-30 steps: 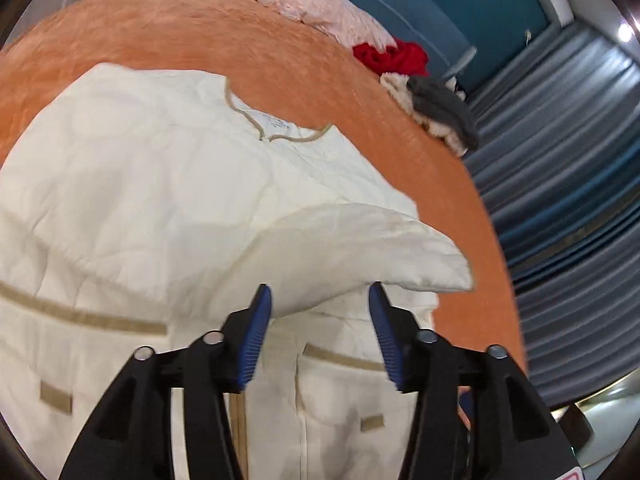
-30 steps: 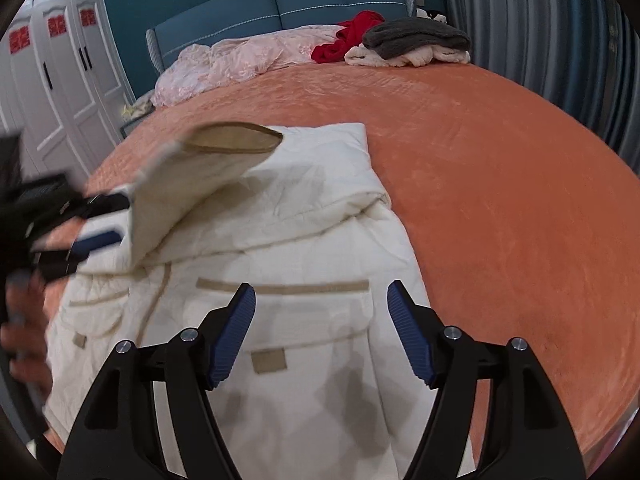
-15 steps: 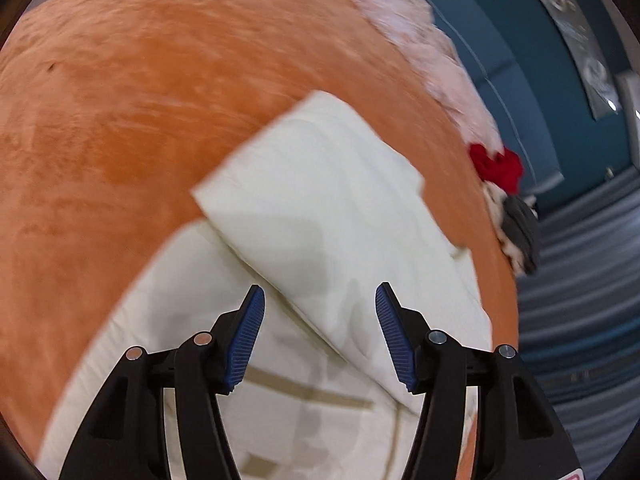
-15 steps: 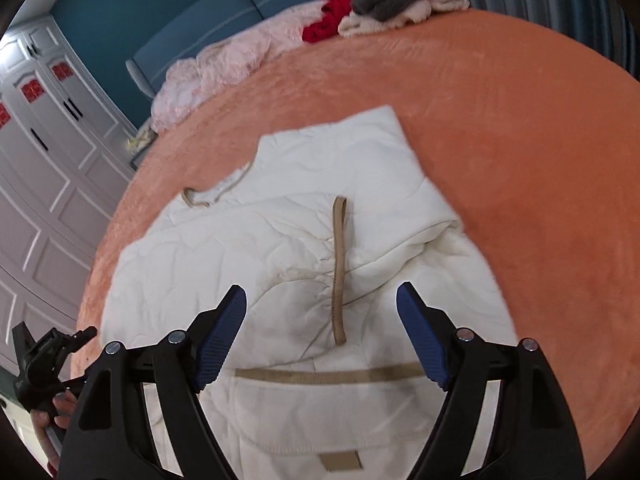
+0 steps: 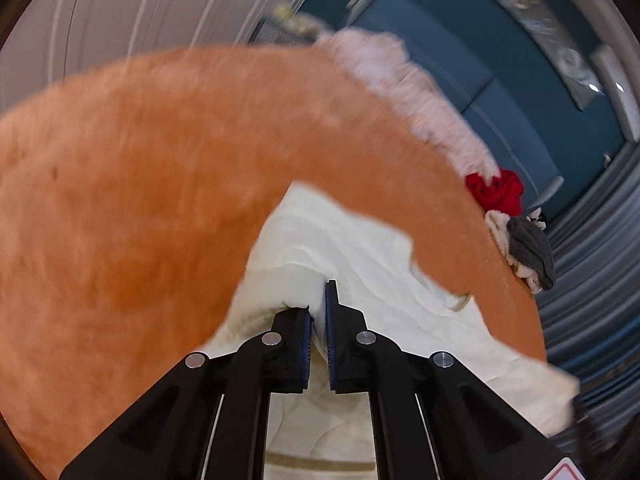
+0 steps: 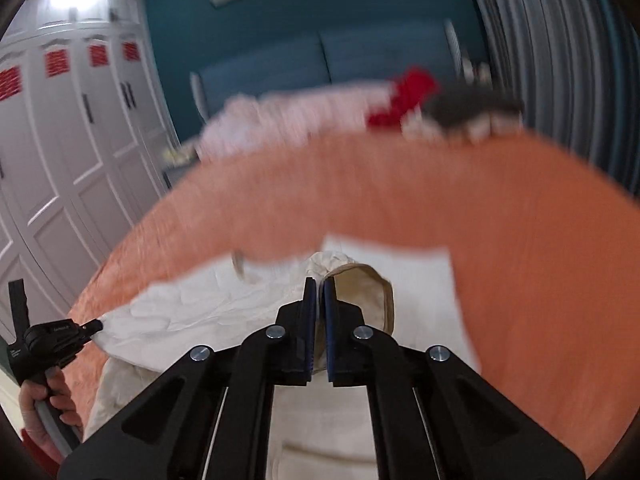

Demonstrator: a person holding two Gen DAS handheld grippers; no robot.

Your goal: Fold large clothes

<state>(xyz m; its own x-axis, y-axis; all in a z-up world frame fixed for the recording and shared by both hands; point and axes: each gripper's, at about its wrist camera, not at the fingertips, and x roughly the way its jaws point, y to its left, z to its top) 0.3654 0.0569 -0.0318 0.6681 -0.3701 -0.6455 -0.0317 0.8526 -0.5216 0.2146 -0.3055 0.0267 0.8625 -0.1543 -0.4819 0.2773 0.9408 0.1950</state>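
Both tongs pinching the cream jacket, ready for the next fold

The left tongs (image 5: 318, 320) just snapped shut on a raised ridge at the left edge of the cream jacket (image 5: 360, 264); the right tongs (image 6: 318, 312) just closed on its tan-lined sleeve cuff (image 6: 364, 292). I'd guess that's so each side lifts evenly. The jacket lies near the close edge of the orange bed (image 6: 520, 240), with loads of bare bedspread beyond and right for swinging it over.

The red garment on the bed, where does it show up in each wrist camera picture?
Left wrist: red garment at the right edge, on the orange bedspread below the pink bedding.
Right wrist: red garment, blurred, upper centre-right.
Shared landmark: grey clothing right beside it.
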